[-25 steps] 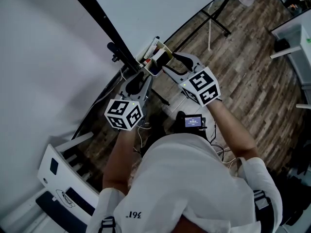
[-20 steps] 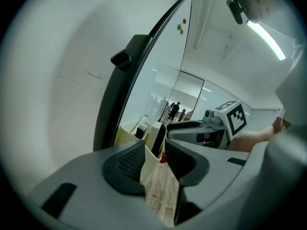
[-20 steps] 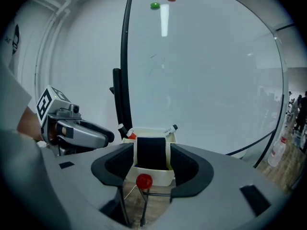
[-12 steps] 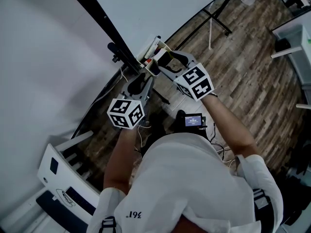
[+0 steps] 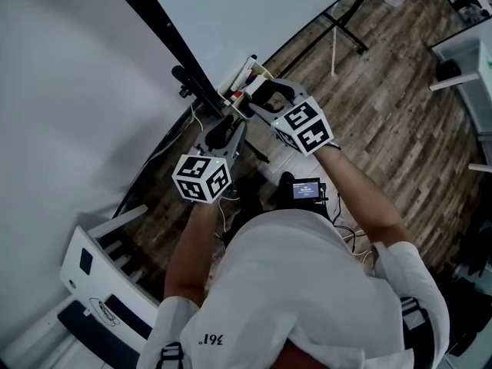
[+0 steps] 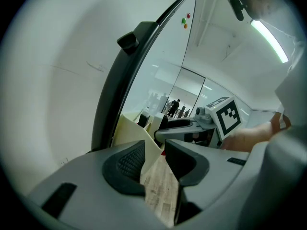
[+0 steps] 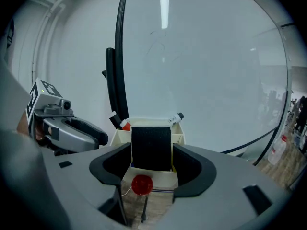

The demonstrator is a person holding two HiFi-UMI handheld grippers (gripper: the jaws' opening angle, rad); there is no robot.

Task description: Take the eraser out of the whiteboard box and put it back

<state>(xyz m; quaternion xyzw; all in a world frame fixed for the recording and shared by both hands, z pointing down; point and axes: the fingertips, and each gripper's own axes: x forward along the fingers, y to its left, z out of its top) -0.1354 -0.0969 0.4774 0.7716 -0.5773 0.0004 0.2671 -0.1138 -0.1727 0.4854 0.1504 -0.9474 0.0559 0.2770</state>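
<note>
The right claw [image 7: 151, 153] has just been spreading its jaws and stands released, with the eraser [image 7: 151, 139] upright between its pads, set into the whiteboard box [image 7: 158, 178]. The left claw [image 6: 156, 151] is also released and empty, near the box. The eraser is a plain black block in a cream box that also holds a marker [image 7: 175, 119], and the box sits at the lower edge of a white whiteboard [image 7: 206, 66] above a wood-plank floor [image 5: 384, 129].

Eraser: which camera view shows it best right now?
Right gripper view: the black eraser stands in the whiteboard box, centred between the jaws of the right gripper, which have just been opening. Head view: that gripper hides it. Left gripper view: only the box's side is clear.
</note>
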